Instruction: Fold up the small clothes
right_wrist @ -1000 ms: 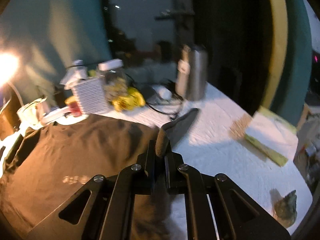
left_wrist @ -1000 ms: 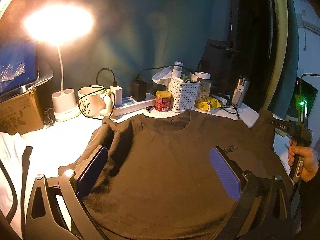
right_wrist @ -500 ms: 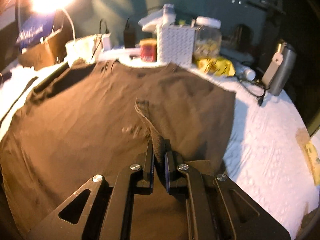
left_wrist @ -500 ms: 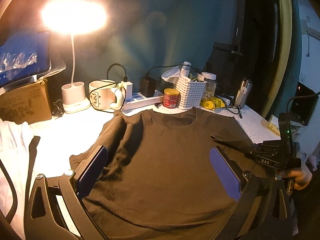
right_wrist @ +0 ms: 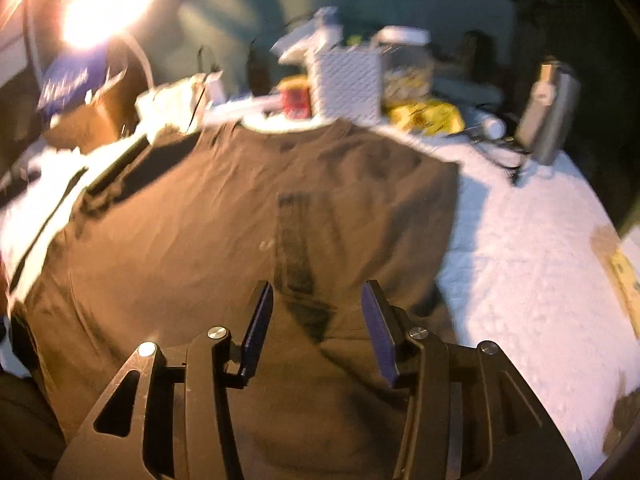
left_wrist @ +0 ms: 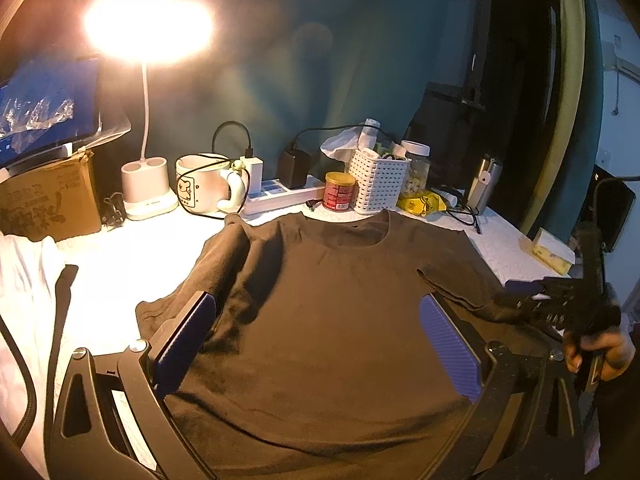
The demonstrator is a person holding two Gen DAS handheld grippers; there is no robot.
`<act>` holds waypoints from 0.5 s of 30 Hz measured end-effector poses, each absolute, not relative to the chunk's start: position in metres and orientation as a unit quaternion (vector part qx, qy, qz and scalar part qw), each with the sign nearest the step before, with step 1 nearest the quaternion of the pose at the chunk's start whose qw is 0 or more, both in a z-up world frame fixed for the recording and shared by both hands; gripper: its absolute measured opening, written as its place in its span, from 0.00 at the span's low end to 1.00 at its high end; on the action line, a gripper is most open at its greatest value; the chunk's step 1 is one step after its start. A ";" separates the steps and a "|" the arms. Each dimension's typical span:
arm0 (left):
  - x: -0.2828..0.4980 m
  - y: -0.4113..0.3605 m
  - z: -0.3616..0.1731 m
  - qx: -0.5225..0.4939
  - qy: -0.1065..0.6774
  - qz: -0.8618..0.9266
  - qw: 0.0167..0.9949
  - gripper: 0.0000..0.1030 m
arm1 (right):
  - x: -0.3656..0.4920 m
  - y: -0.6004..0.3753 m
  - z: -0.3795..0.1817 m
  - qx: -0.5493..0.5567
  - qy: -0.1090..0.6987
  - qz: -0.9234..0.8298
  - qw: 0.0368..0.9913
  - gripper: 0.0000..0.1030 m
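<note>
Shirt (left_wrist: pixel 320 320): one; grippers: two, fingers apart.

A dark teal wall (left_wrist: pixel 304 64) backs the table (left_wrist: pixel 120 264), which wears a white textured cover. Along the table's far edge stand a lit desk lamp (left_wrist: pixel 146 128) on a white base, glaring warm yellow over the left end, a cream mug (left_wrist: pixel 204 184), a white power strip (left_wrist: pixel 280 196) with plugged chargers, a red tin (left_wrist: pixel 339 191), a white lattice basket (left_wrist: pixel 378 184), a clear jar (left_wrist: pixel 418 168), a yellow packet (left_wrist: pixel 422 203) and a steel flask (left_wrist: pixel 484 182). A cardboard box (left_wrist: pixel 48 200) sits at the far left corner. A yellow-green curtain (left_wrist: pixel 568 92) hangs at the right, beside a dark opening.
</note>
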State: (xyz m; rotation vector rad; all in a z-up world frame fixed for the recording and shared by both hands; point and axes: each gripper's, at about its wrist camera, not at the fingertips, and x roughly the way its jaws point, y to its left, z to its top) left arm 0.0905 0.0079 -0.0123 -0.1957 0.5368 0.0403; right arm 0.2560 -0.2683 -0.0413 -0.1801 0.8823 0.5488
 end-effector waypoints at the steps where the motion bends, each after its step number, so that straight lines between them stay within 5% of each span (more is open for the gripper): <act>1: 0.090 0.008 -0.012 -0.097 0.265 0.019 0.959 0.98 | 0.259 -0.273 -0.042 -0.081 0.422 0.249 0.868 0.48; 15: 0.086 0.003 -0.011 -0.091 0.270 0.019 0.958 0.98 | 0.239 -0.271 -0.068 -0.049 0.486 0.275 0.828 0.48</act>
